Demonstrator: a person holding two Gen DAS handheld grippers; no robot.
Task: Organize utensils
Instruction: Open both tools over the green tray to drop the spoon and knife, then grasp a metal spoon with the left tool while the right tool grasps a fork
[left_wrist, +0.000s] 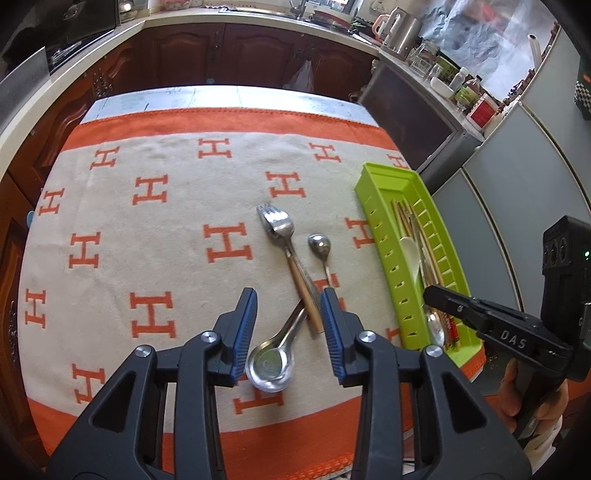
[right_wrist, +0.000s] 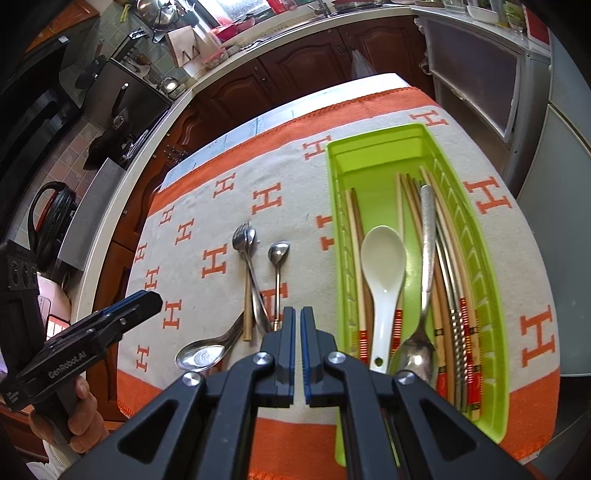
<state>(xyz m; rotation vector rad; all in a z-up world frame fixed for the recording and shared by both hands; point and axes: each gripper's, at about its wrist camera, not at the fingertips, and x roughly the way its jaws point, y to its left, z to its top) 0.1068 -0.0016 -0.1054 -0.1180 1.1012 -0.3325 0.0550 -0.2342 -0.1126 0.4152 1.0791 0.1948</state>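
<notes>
On the H-patterned cloth (left_wrist: 147, 229) lie two forks (left_wrist: 276, 222), one with a wooden handle, a small steel spoon (left_wrist: 319, 244) and a flat steel soup spoon (left_wrist: 269, 363). My left gripper (left_wrist: 288, 297) hovers open above them; the crossed handles show between its blue pads, untouched. The green tray (left_wrist: 373, 218) at the right holds a white spoon (right_wrist: 384, 266), a steel spoon (right_wrist: 425, 254) and several chopsticks (right_wrist: 356, 236). My right gripper (right_wrist: 298, 314) is shut and empty, between the loose utensils (right_wrist: 243, 236) and the tray (right_wrist: 373, 138). It appears as a black tip (left_wrist: 436, 295) over the tray's near end.
The table's far edge (left_wrist: 221, 94) faces dark wooden cabinets (left_wrist: 229, 55). A counter with jars and a kettle (left_wrist: 402, 29) runs along the right, with grey panels (left_wrist: 517, 177) beside the tray. A hand (right_wrist: 79, 410) holds the left gripper (right_wrist: 146, 301) beyond the cloth's left edge.
</notes>
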